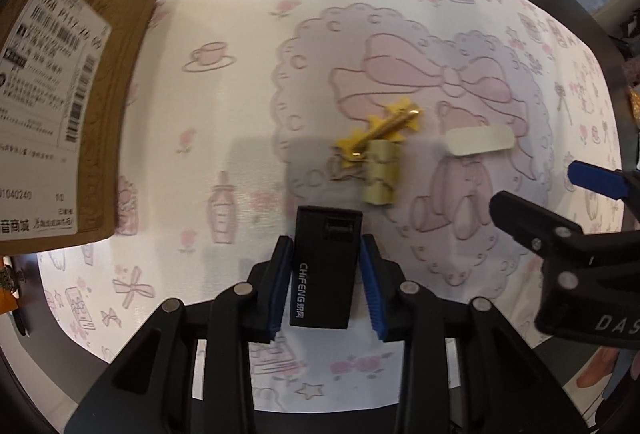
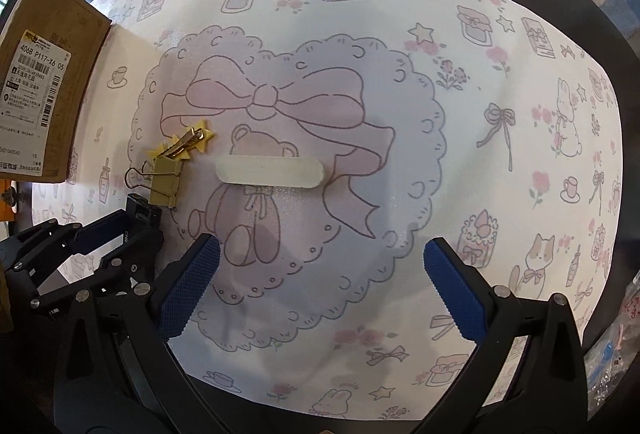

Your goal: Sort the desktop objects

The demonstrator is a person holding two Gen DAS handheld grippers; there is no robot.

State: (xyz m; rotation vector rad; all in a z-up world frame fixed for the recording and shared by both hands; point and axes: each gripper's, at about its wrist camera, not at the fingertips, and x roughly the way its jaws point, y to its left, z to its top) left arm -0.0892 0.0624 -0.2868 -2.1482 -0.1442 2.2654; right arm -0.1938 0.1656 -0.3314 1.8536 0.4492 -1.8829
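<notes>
We held the black stapler (image 1: 325,266) in the left hand-held gripper (image 1: 326,288); right hand-held gripper (image 2: 320,286) wide, empty; binder clip (image 2: 165,181), star hairclip (image 2: 188,141), white strip (image 2: 269,171) remained unsorted.

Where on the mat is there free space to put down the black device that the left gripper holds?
The mat is bare right of the white eraser, and between the cardboard box and the binder clip. It is crowded where the star hair clip touches the binder clip, ahead of the left gripper.
</notes>
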